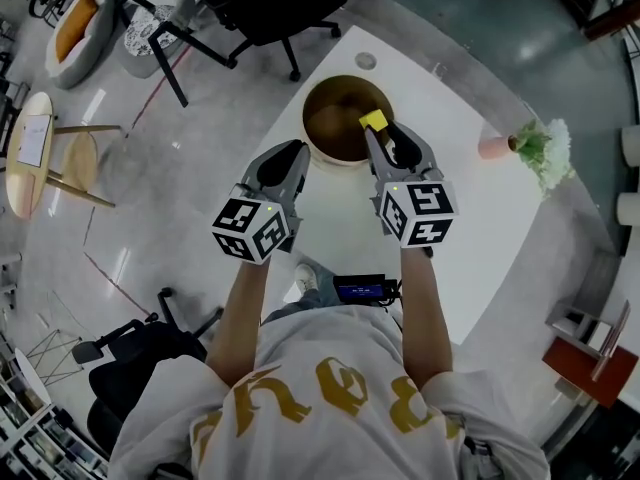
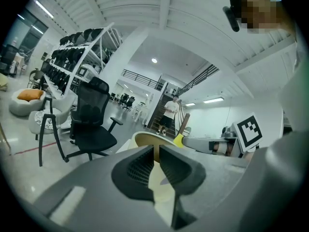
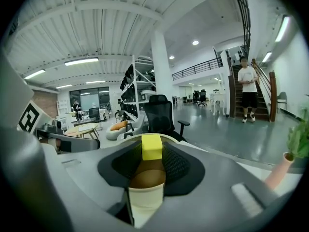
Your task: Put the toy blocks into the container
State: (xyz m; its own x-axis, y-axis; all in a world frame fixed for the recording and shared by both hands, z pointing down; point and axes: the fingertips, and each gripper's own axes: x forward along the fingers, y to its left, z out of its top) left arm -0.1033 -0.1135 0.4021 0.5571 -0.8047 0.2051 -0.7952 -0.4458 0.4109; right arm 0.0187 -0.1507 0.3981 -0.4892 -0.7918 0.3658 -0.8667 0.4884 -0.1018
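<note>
A round container (image 1: 322, 154) with a brown inside stands on the white table (image 1: 480, 228). My right gripper (image 1: 375, 126) is shut on a yellow toy block (image 1: 374, 119), which hangs over the container's near right rim. In the right gripper view the block (image 3: 151, 147) sits between the pads, above the container's inside (image 3: 147, 179). My left gripper (image 1: 298, 151) hovers just left of the container, at its near rim, and holds nothing. In the left gripper view its jaws (image 2: 155, 154) stand a narrow gap apart, with the container (image 2: 144, 139) ahead and the block (image 2: 178, 140) to the right.
A pink pot with a green plant (image 1: 497, 147) stands at the table's right edge. A dark device with a blue screen (image 1: 360, 288) lies at the near edge. A black office chair (image 1: 262, 8) stands beyond the table's far left side. A person (image 3: 248, 88) stands far off by the stairs.
</note>
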